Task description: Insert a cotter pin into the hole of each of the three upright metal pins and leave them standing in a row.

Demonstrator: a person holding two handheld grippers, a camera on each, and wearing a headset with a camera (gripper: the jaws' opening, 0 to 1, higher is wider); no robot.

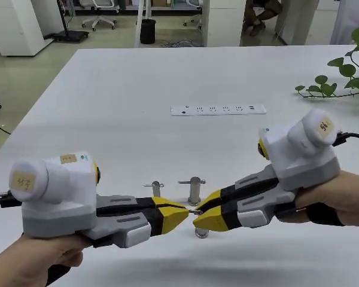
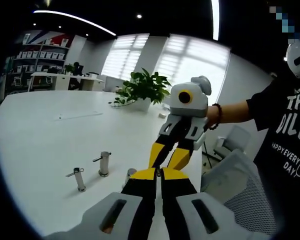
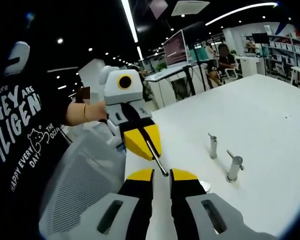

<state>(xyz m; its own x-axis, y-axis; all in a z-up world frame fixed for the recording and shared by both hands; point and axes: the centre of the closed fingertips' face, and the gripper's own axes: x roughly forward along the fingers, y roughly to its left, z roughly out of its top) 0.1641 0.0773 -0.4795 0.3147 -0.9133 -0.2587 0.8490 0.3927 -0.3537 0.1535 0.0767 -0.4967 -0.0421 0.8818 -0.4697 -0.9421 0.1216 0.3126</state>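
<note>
Two upright metal pins [image 1: 157,190] [image 1: 195,190] stand side by side on the white table, each with a cotter pin through its top. A third metal pin [image 1: 201,232] sits just under the gripper tips, mostly hidden. My left gripper [image 1: 184,213] is shut on a thin cotter pin [image 3: 155,156]. Its free end reaches between the tips of my right gripper [image 1: 197,215], whose jaws stand slightly apart. The right gripper view shows the standing pins [image 3: 213,146] [image 3: 234,168] to the right, and the third pin [image 3: 204,185] beside my jaw.
A white power strip [image 1: 218,109] lies flat at the table's middle, beyond the pins. A leafy plant [image 1: 347,72] trails onto the table at the far right. Bare tabletop [image 1: 107,107] stretches to the left and behind the pins.
</note>
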